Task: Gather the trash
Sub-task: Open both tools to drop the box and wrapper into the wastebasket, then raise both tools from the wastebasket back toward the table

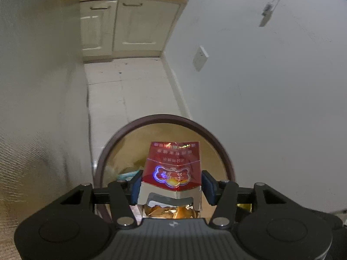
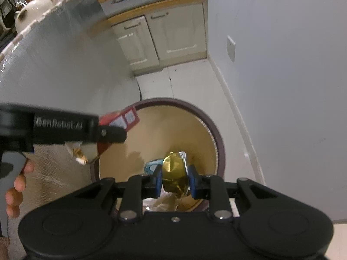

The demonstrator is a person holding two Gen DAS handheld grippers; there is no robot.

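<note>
Your left tool (image 1: 172, 184) has the red cigarette pack (image 1: 173, 164) between its blue pads, above the open mouth of the round bin (image 1: 112, 143); the pack's lower end is torn open, showing crumpled gold foil, and whether the pads press on it or have let go is hard to tell. Your right tool (image 2: 175, 182) is clamped on one crumpled gold wrapper (image 2: 174, 173), also above the bin. The bin's bottom is mostly hidden; a bluish scrap (image 2: 153, 165) and pale litter lie inside, too blurred to name. From the right wrist view, the left tool's black body blocks part of the rim, with fingers of your hand (image 2: 18, 184) at the frame edge. Beyond stand two cream cabinet doors (image 2: 160, 36).
</note>
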